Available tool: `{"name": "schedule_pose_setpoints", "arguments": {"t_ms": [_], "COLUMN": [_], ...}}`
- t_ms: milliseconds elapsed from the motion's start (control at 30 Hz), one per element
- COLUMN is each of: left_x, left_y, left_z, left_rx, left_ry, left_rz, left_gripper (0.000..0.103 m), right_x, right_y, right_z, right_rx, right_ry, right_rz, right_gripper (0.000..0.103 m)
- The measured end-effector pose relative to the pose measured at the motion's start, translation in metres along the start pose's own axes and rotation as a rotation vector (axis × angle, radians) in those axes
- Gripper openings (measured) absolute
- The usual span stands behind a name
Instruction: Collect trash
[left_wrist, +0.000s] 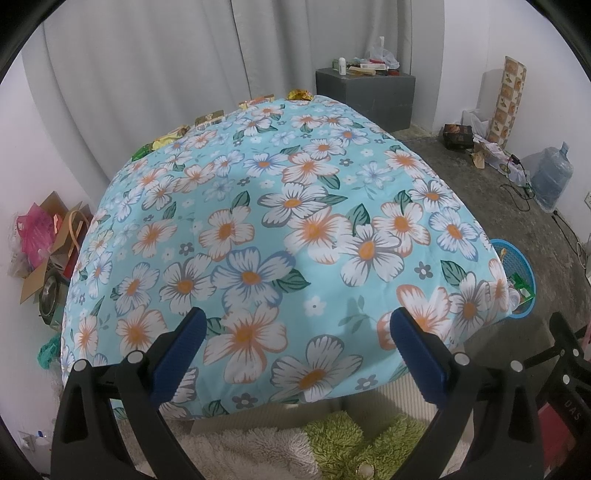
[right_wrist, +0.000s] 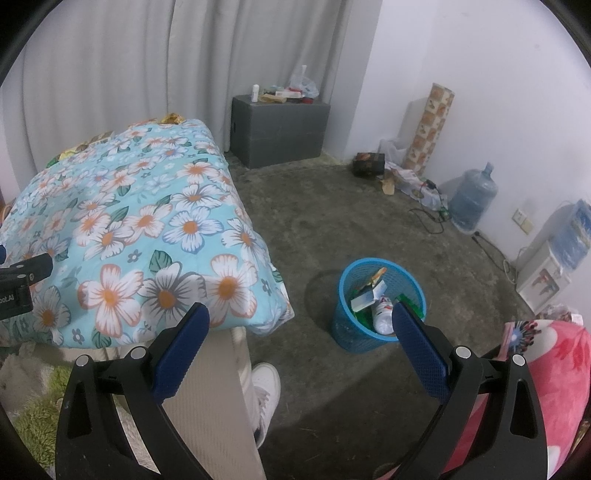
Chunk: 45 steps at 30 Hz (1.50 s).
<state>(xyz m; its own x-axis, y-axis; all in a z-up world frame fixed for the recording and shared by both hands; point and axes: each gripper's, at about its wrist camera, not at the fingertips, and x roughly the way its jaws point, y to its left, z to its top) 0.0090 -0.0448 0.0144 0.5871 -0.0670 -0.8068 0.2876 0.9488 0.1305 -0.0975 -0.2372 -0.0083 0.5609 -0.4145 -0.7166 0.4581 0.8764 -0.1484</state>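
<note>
Left gripper (left_wrist: 297, 319): jaws spread wide, nothing between the blue pads (left_wrist: 417, 354). It hangs over the near edge of the bed, above the flowered blanket (left_wrist: 258, 206). Below it, at the bottom of the left wrist view, a green and cream fluffy cloth (left_wrist: 332, 439)

Right gripper (right_wrist: 301, 315): jaws also spread wide, released, holding nothing. It sits off the near right corner of the bed, over the bare concrete floor (right_wrist: 332, 221). Right pad (right_wrist: 421, 354) overlaps the rim of the blue basket (right_wrist: 354, 332) in the right wrist view; whether it touches cannot be told

Blue basket: on the floor, near the bed's near right corner, apart from it. Holds trash: a plastic bottle (right_wrist: 382, 315), a small box (right_wrist: 364, 299), green wrappers, a stick-like piece leaning on the far wall

Trash not yet collected: wrappers and small boxes (left_wrist: 210, 119) in a row along the far edge of the bed, against the curtain (left_wrist: 166, 66); gold wrapper (left_wrist: 300, 95) at the far right corner

A person's trouser leg (right_wrist: 218, 398) and white shoe (right_wrist: 264, 384) just beside the bed's near right corner

Further out: grey box (right_wrist: 279, 129) by the curtain with bottles and a bag on top; water jug (right_wrist: 472, 199) by the right wall; pink blanket (right_wrist: 554, 369) at the right edge of the right wrist view; open cardboard carton (left_wrist: 48, 251) with pink bag on the floor left of the bed
</note>
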Motion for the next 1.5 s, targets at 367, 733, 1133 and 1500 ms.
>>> {"name": "schedule_pose_setpoints", "arguments": {"t_ms": [367,733,1133,1500], "left_x": [0.001,0.002,0.007,0.008], "left_y": [0.000,0.001,0.000,0.000], "left_z": [0.000,-0.002,-0.006,-0.008], "left_rx": [0.001,0.003,0.004,0.010], "left_ry": [0.002,0.010,0.019,0.032], "left_rz": [0.000,0.000,-0.001,-0.001], "left_gripper": [0.097,0.097,0.097,0.097], "right_x": [-0.001,-0.001,-0.001,-0.001], "right_y": [0.000,0.000,0.000,0.001], "right_z": [0.000,0.000,0.000,0.000], "right_rx": [0.000,0.001,0.002,0.003], "right_ry": [0.001,0.000,0.001,0.001], "right_rz": [0.001,0.001,0.000,0.000], "right_gripper": [0.095,0.095,0.095,0.095]}}
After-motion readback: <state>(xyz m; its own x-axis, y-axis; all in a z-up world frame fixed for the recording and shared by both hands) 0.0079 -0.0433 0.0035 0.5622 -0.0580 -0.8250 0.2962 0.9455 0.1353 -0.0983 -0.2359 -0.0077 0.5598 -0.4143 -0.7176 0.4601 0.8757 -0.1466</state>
